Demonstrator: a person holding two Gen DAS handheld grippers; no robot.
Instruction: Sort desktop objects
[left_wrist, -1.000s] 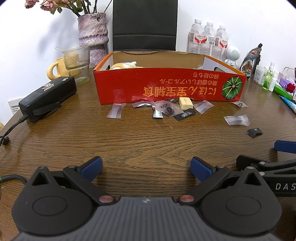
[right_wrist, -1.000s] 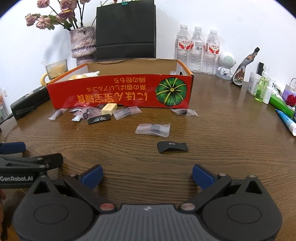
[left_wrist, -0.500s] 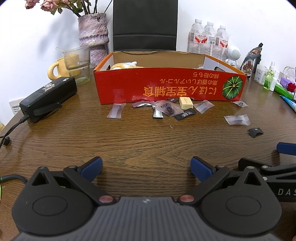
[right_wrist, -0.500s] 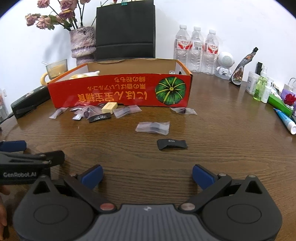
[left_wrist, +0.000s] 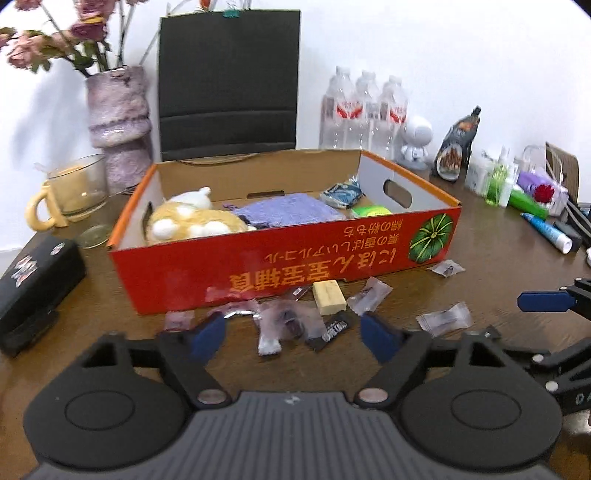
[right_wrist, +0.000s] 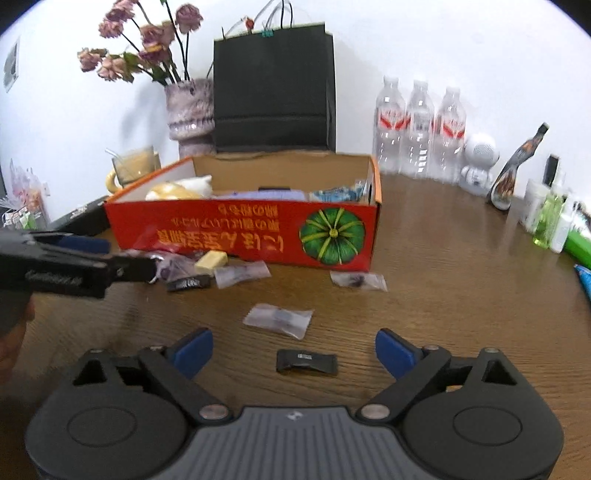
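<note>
Looking through the left wrist view, found at far left of frame a black case (left_wrist: 35, 284) on the wooden table (left_wrist: 509, 266), with a glass mug (left_wrist: 75, 190) and a purple vase (left_wrist: 118, 122) of dried flowers above it. Centre frame: a red cardboard box (left_wrist: 280, 254) printed with a pumpkin, holding a plush toy (left_wrist: 188, 218), a lavender cloth (left_wrist: 284, 210), a blue packet (left_wrist: 341, 194) and a green item (left_wrist: 371, 211). Behind the box, a black paper bag (left_wrist: 229, 88); further right, three water bottles (left_wrist: 364, 107) and a white robot figure (left_wrist: 415, 142). Just in front of the box, low centre of frame, a cluster of small wrappers: clear sachets (left_wrist: 286, 323), a yellow block (left_wrist: 328, 297), a black packet (left_wrist: 334, 328). Left gripper (left_wrist: 295, 332) held over that cluster, blue pads spread wide, gripping nothing. Another clear sachet (left_wrist: 445, 319) right of the right pad; at right edge, a blue-tipped finger of the other tool.

In the right wrist view, saw the left gripper (right_wrist: 79, 266) entering from the left edge, its tip at the wrapper cluster beside the box (right_wrist: 243, 232); the yellow block (right_wrist: 210, 260) and a black packet (right_wrist: 189, 283) just right of it. Lower centre of frame: a clear sachet (right_wrist: 279, 319) and, nearer, a black folded packet (right_wrist: 306, 362) lying between the blue pads of the right gripper (right_wrist: 293, 352), untouched, jaws wide apart and empty. One more sachet (right_wrist: 358, 280) near the box's right corner. At far right of frame, small bottles (right_wrist: 548, 225) and a dark pouch (right_wrist: 511, 177).
</note>
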